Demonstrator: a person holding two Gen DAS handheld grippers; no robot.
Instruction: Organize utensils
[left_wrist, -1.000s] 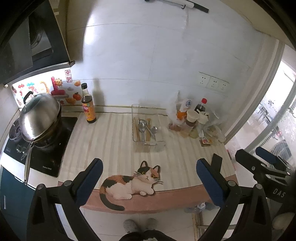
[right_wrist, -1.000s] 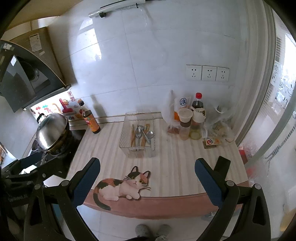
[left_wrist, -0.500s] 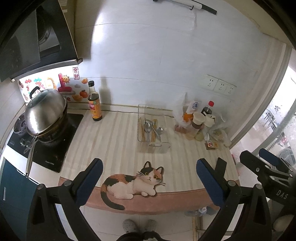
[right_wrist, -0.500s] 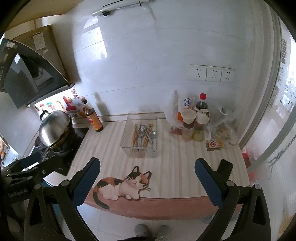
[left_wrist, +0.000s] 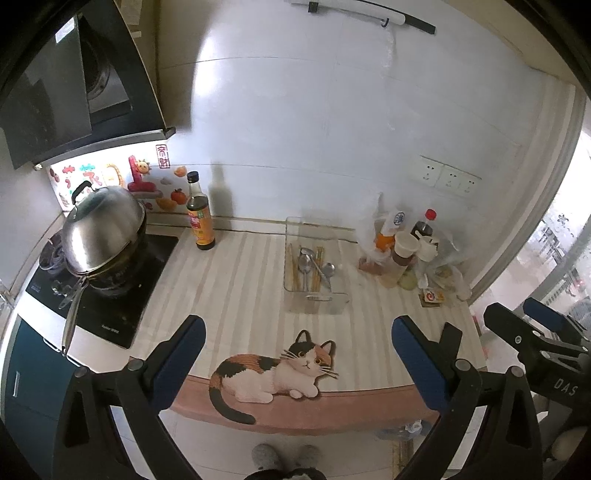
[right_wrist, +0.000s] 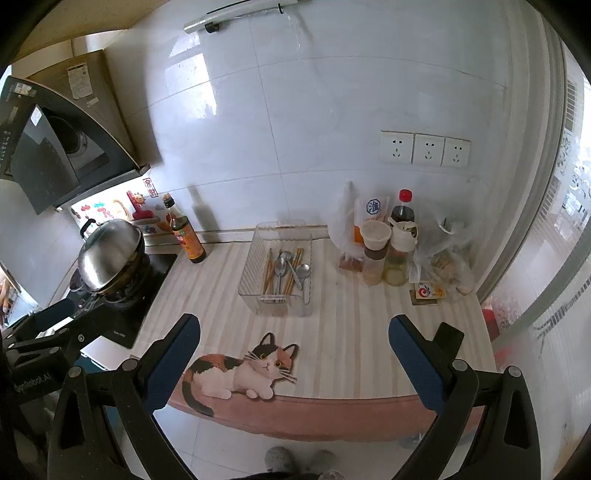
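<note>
Striped counter (left_wrist: 229, 295) against white tiled wall. Clear tray (right_wrist: 277, 271) mid-counter holds spoons (right_wrist: 281, 268) and what look like chopsticks (right_wrist: 267, 273). Left gripper (left_wrist: 297, 345) and right gripper (right_wrist: 293, 341) spread wide, empty, above near counter edge.

White glossy wall tiles (right_wrist: 314, 129) rise behind a striped counter (right_wrist: 351, 332) carrying three wall sockets (right_wrist: 424, 149), a black range hood (right_wrist: 48, 155) at left and a bright window (right_wrist: 569, 229) at right.
</note>
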